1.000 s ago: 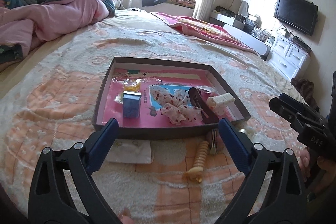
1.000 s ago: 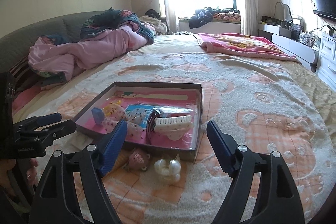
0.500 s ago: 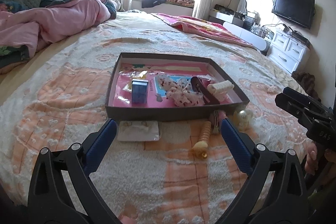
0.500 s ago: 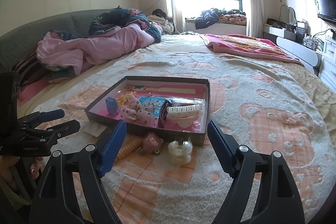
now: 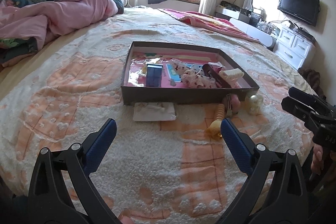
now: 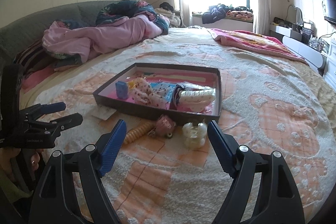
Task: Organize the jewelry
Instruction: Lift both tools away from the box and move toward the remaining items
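Done: the box (image 5: 189,96) on the bed already holds a blue case (image 5: 154,77), a white claw clip (image 5: 231,74) and spotted cloth.
Left: a white card (image 5: 154,111), a yellow spiral clip (image 6: 138,132), a pink clip (image 6: 166,125) and a pearly clip (image 6: 194,134) lie just outside the box's near wall.
Left gripper (image 5: 168,140): wide open, holds nothing.
Right gripper (image 6: 167,142): wide open, holds nothing, nearest the pearly clip.
Only the left view: the whole white card.
Only the right view: the pink clip, seen clearly.

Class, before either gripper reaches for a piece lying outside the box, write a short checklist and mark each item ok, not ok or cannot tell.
1. Left gripper open, empty: ok.
2. Right gripper open, empty: ok.
3. Pearl hair claw, pink clip and yellow spiral hair tie unobstructed on the blanket: ok.
4. Box has spare floor: ok.
5. White packet contents: cannot tell.
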A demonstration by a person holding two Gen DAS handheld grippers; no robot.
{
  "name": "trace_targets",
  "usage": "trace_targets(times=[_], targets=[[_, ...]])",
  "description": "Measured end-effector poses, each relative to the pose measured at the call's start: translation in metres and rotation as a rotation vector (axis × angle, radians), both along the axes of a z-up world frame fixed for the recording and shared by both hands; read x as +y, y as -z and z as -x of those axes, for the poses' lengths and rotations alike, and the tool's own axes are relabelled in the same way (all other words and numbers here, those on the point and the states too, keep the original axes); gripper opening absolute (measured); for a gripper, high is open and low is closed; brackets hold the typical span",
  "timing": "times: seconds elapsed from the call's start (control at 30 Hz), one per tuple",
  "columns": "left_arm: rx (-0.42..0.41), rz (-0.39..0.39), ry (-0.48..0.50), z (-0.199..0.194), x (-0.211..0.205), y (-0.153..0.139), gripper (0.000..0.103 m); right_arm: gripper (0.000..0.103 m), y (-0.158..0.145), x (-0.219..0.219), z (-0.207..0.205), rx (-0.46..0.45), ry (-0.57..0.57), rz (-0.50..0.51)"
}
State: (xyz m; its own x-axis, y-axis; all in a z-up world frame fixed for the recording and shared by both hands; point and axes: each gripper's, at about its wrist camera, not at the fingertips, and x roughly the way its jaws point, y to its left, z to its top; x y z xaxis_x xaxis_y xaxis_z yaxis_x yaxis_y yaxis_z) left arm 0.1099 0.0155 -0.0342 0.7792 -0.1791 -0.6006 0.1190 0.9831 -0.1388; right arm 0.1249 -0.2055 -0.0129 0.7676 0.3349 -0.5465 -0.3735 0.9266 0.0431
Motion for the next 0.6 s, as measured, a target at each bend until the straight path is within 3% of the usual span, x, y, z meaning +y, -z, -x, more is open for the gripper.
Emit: trace_targets(times=[0.6], targets=[[0.043,0.009,-0.049,-0.016,0.020,0.023,0.091,0.076,0.037,0.033,-0.029,0.091,-0.029,0.015]])
